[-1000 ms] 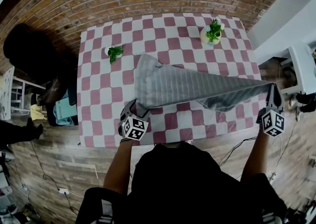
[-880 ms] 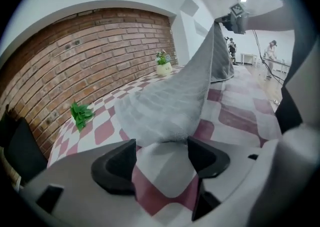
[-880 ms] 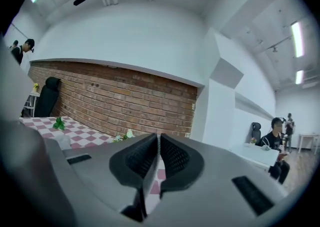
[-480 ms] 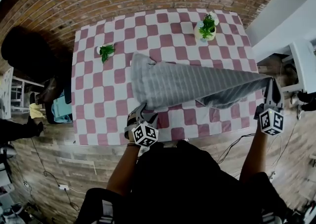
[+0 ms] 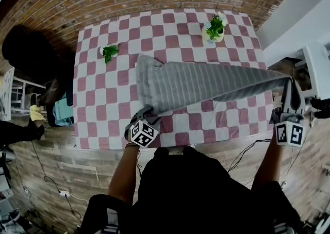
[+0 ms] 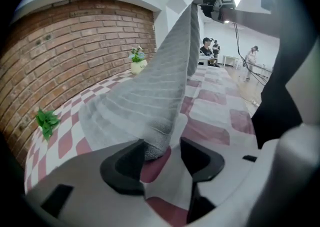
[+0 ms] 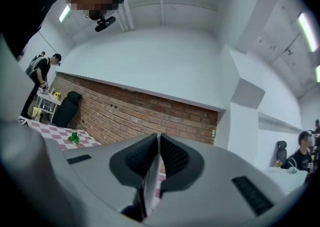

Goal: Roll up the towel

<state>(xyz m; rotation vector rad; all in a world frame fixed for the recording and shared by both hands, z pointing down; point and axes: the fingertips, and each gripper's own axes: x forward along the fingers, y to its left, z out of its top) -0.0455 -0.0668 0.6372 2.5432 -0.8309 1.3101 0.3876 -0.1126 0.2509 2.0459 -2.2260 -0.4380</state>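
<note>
We've rolled nothing yet. Our right gripper [image 5: 290,94] pinches towel [image 5: 206,86] end aloft; left gripper [image 6: 162,158] jaws, just closing, straddle near corner, unclamped. Whole roll remains.

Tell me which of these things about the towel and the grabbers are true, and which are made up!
1. The right gripper is pinching the towel. True.
2. The towel is rolled up tight. False: it stretches open from the table up to the raised right gripper.
3. The left gripper squeezes the towel hard. False: its fingers are apart. They have just been closing, and the towel's corner is between them.
4. The tablecloth has red and white squares. True.
5. The potted plant stands on the towel. False: it stands on the tablecloth, beyond the towel.
</note>
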